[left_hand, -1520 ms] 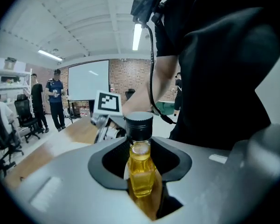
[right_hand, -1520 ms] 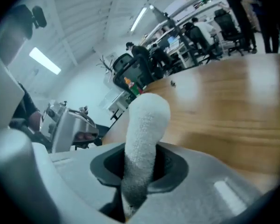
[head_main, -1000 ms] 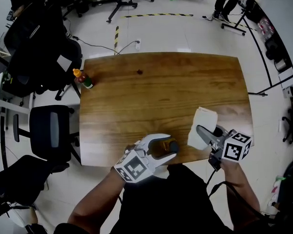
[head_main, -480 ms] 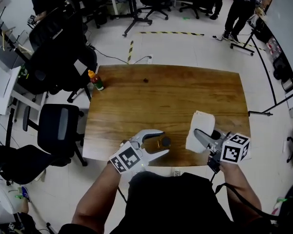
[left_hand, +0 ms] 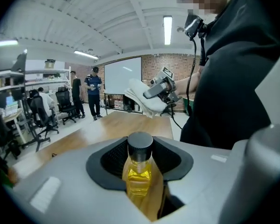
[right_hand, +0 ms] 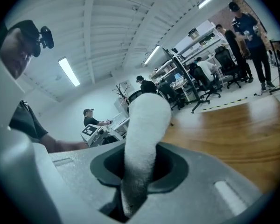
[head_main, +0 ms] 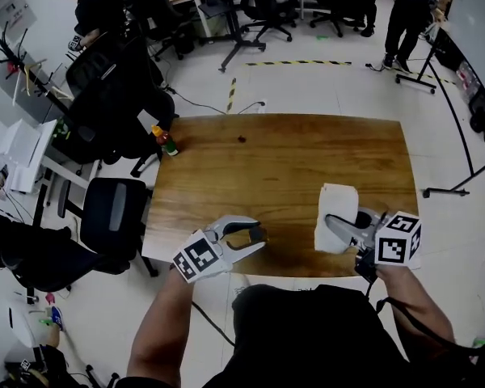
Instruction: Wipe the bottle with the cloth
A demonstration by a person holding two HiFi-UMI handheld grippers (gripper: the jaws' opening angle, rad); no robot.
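- The bottle (left_hand: 140, 171) stands between the fingers of the left gripper (head_main: 257, 234). Its jaws have just been closing and press the bottle from both sides, at the near edge of the table (head_main: 291, 172).
- The cloth (head_main: 337, 208) sits clamped between the fingers of the right gripper (head_main: 339, 219) and rises past their tips, over the table's near right part.
- The two pairs of fingers stand well apart, with the cloth to the right of the left fingertips.
- Far beyond the left fingertips, a second bottle (head_main: 166, 141) stands at the table's far left corner.
- A small object (head_main: 242, 139) lies near the far edge.
- A chair (head_main: 113, 217) stands left of the left fingers, off the table.
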